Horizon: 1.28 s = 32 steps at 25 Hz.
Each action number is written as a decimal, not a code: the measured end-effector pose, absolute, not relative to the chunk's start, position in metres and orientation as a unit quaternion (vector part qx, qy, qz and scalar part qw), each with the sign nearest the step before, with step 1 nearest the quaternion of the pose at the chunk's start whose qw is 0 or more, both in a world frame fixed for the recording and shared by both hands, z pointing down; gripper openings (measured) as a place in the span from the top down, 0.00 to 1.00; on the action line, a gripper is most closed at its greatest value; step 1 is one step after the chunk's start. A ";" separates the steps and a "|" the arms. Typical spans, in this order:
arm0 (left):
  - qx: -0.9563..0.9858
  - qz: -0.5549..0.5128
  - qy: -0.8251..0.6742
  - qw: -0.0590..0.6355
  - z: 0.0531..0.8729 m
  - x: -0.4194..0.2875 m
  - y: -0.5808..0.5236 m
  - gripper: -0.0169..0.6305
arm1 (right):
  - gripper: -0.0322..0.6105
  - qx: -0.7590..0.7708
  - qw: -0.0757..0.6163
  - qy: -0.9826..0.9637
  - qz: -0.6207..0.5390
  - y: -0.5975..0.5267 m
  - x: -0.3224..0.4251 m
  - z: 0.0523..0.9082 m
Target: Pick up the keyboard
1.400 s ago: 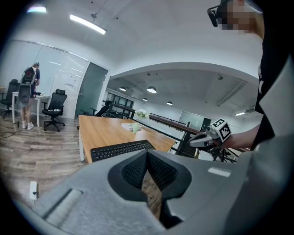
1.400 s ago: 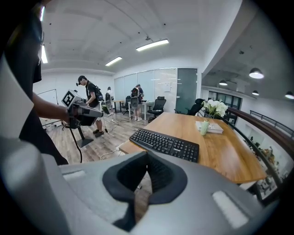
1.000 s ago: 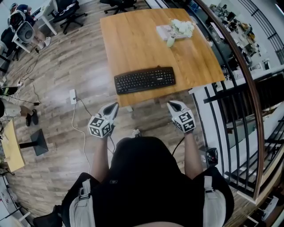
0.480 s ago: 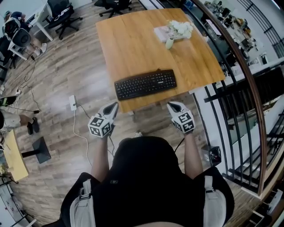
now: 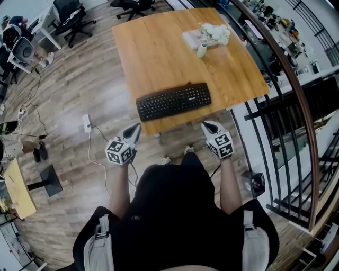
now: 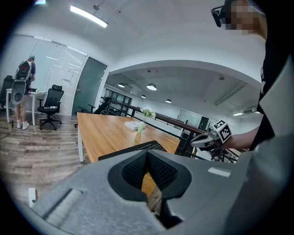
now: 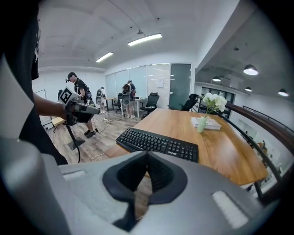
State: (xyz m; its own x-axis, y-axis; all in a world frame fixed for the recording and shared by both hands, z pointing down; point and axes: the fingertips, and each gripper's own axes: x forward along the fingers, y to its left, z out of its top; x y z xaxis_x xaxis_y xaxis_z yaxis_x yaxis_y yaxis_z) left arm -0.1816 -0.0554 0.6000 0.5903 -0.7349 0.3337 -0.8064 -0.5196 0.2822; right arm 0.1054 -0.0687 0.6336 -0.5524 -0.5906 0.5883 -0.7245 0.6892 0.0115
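Note:
A black keyboard (image 5: 173, 100) lies flat near the front edge of a wooden table (image 5: 159, 53). It also shows in the right gripper view as the keyboard (image 7: 158, 143), and partly as the keyboard (image 6: 133, 148) in the left gripper view. My left gripper (image 5: 136, 127) hangs short of the table's front edge, below the keyboard's left end, shut and empty. My right gripper (image 5: 207, 125) is level with it below the keyboard's right end, also shut with nothing held. Neither touches the keyboard.
A small vase of white flowers (image 5: 211, 37) and a book (image 5: 193, 38) stand at the table's far right. A black railing (image 5: 280, 116) runs along the right. Office chairs (image 5: 71, 13) and a power strip (image 5: 86, 123) with cable are on the wood floor at left.
The table and keyboard have shifted slightly in the head view as the person steps closer; feet now show under the table edge. Both grippers stay shut, a little nearer the table.

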 end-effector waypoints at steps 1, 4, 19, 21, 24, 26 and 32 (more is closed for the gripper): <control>0.868 0.087 -0.444 0.206 0.599 -0.181 -0.058 0.96 | 0.95 0.376 0.285 -0.874 0.119 -0.070 0.105 0.634; 0.867 0.088 -0.446 0.205 0.600 -0.179 -0.063 0.96 | 0.95 0.370 0.289 -0.874 0.126 -0.072 0.103 0.643; 0.846 0.085 -0.481 0.211 0.603 -0.184 -0.112 0.96 | 0.95 0.347 0.288 -0.885 0.115 -0.154 0.105 0.645; 0.843 0.088 -0.485 0.215 0.606 -0.184 -0.120 0.96 | 0.95 0.343 0.291 -0.885 0.118 -0.164 0.105 0.648; 0.837 0.093 -0.491 0.221 0.610 -0.186 -0.129 0.96 | 0.95 0.338 0.297 -0.884 0.124 -0.175 0.106 0.653; 0.834 0.096 -0.495 0.223 0.613 -0.189 -0.136 0.96 | 0.95 0.338 0.299 -0.883 0.127 -0.183 0.106 0.656; 0.824 0.108 -0.506 0.232 0.625 -0.196 -0.155 0.96 | 0.95 0.332 0.309 -0.881 0.134 -0.208 0.105 0.666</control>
State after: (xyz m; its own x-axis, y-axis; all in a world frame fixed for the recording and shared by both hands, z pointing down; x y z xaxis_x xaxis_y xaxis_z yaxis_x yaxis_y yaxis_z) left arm -0.1955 -0.1553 0.6251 0.4654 -0.7836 0.4115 -0.8832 -0.3812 0.2731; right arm 0.1052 -0.2076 0.6665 -0.5884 -0.5017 0.6341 -0.6680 0.7435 -0.0316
